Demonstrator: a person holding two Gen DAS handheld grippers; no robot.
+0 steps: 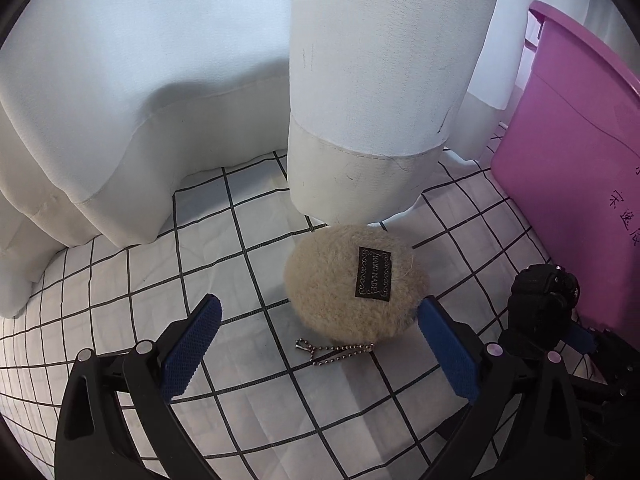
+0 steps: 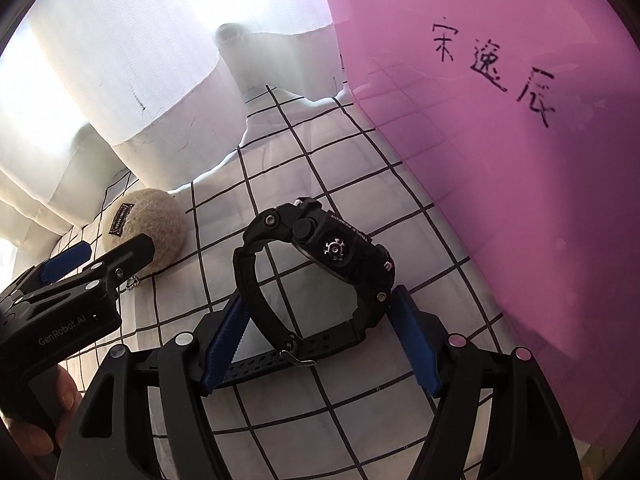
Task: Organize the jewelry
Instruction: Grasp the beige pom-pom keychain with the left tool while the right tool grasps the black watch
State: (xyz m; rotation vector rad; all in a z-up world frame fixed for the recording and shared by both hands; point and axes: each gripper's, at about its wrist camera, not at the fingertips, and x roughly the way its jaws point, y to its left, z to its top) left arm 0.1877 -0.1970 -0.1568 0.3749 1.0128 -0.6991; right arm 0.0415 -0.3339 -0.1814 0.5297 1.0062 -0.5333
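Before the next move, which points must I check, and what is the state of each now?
1. Right hand-held gripper around the black watch: ok, the strap sits between its fingers.
2. Firm grip on the watch: cannot tell; the blue pads are near the strap, contact unclear.
3. Left hand-held gripper open: ok, wide apart, holding nothing.
4. Fluffy beige keychain within reach of the left one: ok, just ahead on the checked cloth.
5. Its ball chain free: ok, lying loose.
6. Opening of the pink bin: cannot tell, only its wall shows.
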